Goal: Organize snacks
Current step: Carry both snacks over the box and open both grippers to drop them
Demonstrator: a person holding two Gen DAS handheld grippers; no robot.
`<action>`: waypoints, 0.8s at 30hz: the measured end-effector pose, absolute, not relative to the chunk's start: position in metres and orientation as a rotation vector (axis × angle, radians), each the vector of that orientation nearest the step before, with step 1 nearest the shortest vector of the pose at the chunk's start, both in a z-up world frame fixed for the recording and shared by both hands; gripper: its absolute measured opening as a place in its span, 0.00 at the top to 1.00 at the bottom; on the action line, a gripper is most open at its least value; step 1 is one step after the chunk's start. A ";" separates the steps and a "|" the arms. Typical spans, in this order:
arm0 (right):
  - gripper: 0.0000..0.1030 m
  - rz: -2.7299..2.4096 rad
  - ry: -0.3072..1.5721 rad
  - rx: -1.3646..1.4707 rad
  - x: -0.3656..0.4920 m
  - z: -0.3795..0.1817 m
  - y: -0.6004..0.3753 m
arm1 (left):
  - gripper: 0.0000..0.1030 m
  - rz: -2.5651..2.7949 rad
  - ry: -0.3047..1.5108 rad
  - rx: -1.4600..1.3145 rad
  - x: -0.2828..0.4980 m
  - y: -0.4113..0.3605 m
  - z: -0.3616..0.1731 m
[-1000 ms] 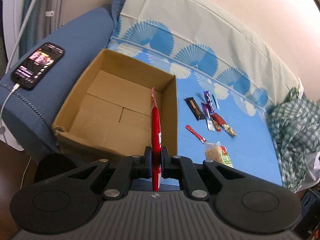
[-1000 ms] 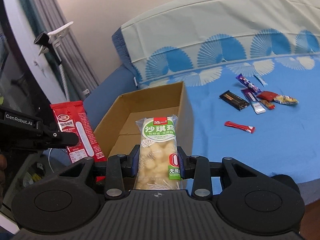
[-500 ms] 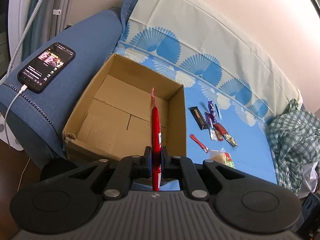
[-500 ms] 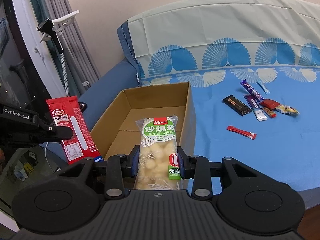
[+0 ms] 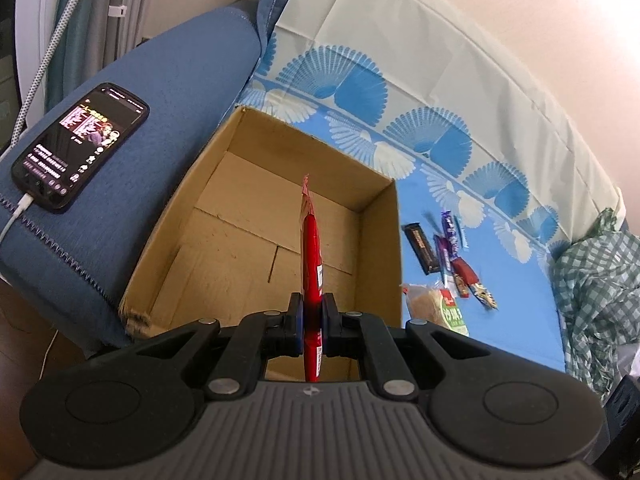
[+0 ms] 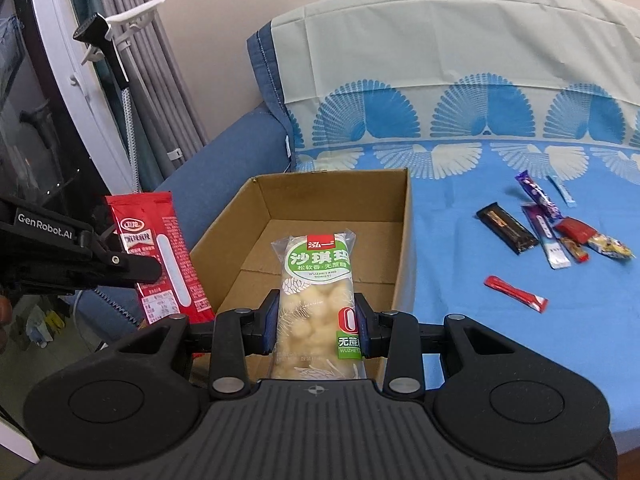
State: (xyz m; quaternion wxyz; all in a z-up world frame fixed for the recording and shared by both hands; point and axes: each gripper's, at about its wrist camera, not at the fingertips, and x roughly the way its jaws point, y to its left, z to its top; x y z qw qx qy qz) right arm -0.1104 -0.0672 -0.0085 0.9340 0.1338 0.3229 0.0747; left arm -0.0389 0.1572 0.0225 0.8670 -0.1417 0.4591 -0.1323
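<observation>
My left gripper [image 5: 311, 320] is shut on a red snack packet [image 5: 311, 252], held edge-on over the near side of the open cardboard box [image 5: 394, 240]. In the right wrist view the left gripper [image 6: 140, 268] and its red packet [image 6: 160, 252] show left of the box [image 6: 404, 232]. My right gripper [image 6: 316, 328] is shut on a pale sachima packet with a green label [image 6: 316, 280], above the box's near edge; this packet also shows in the left wrist view [image 5: 436, 308]. The box looks empty inside.
Several small snack bars [image 6: 540, 224] and a red stick packet [image 6: 516, 288] lie on the blue sheet right of the box. A phone [image 5: 80, 144] charges on the blue sofa arm. A checked cloth [image 5: 592, 280] lies far right. Curtains [image 6: 132, 92] hang at left.
Both grippers have moved closer to the box with their packets; the box looks larger in both views. Grips are unchanged.
</observation>
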 end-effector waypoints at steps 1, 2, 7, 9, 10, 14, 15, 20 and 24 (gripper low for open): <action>0.63 0.154 0.663 0.271 -0.104 -0.010 -0.066 | 0.92 -0.273 0.968 -0.292 -0.032 0.156 0.019; 0.63 0.155 0.667 0.268 -0.097 -0.013 -0.065 | 0.92 -0.268 0.974 -0.289 -0.026 0.156 0.017; 0.63 0.162 0.692 0.270 -0.063 -0.028 -0.061 | 0.92 -0.250 1.005 -0.264 0.005 0.155 -0.001; 0.63 0.165 0.706 0.273 -0.049 -0.034 -0.058 | 0.92 -0.242 1.021 -0.249 0.016 0.155 -0.009; 0.63 0.167 0.714 0.272 -0.043 -0.038 -0.056 | 0.92 -0.237 1.031 -0.243 0.022 0.155 -0.014; 0.63 0.172 0.742 0.261 -0.021 -0.053 -0.050 | 0.92 -0.223 1.070 -0.221 0.041 0.154 -0.032; 0.63 0.173 0.749 0.264 -0.017 -0.056 -0.050 | 0.92 -0.220 1.077 -0.215 0.045 0.154 -0.036; 0.63 0.175 0.774 0.264 0.004 -0.070 -0.048 | 0.92 -0.206 1.097 -0.177 0.064 0.151 -0.053; 0.49 0.178 0.769 0.288 0.018 -0.073 -0.051 | 0.53 -0.210 1.011 -0.126 0.068 0.147 -0.049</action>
